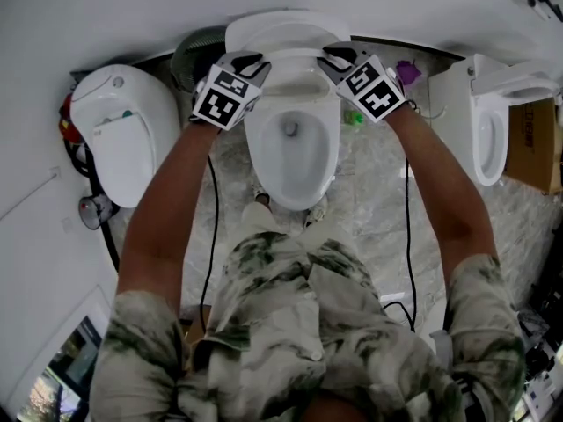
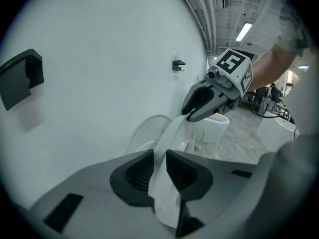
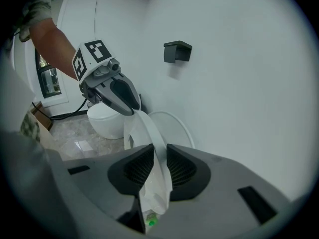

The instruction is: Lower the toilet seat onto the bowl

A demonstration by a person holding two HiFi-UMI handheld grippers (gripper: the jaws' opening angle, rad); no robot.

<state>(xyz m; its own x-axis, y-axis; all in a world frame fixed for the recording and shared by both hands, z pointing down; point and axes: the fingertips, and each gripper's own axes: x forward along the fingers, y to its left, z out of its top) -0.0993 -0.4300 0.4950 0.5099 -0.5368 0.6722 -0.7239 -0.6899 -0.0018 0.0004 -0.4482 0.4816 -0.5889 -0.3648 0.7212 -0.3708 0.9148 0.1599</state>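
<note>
A white toilet bowl [image 1: 292, 152] stands against the wall in the middle of the head view. Its lid [image 1: 281, 26] leans upright on the wall. The white toilet seat [image 1: 295, 60] is tilted up off the bowl, held at both sides. My left gripper [image 1: 251, 64] is shut on the seat's left edge, with the seat [image 2: 169, 138] pinched between its black pads. My right gripper [image 1: 339, 58] is shut on the right edge, and that edge of the seat [image 3: 149, 133] runs between its pads. Each gripper view shows the other gripper across the seat: right gripper [image 2: 188, 116], left gripper [image 3: 134, 111].
A second toilet [image 1: 127, 134] stands at the left and a third [image 1: 488, 121] at the right, with a cardboard box [image 1: 535, 143] beyond it. Black cables [image 1: 211, 200] hang to the marble floor. A black bracket [image 3: 177, 51] is fixed on the wall.
</note>
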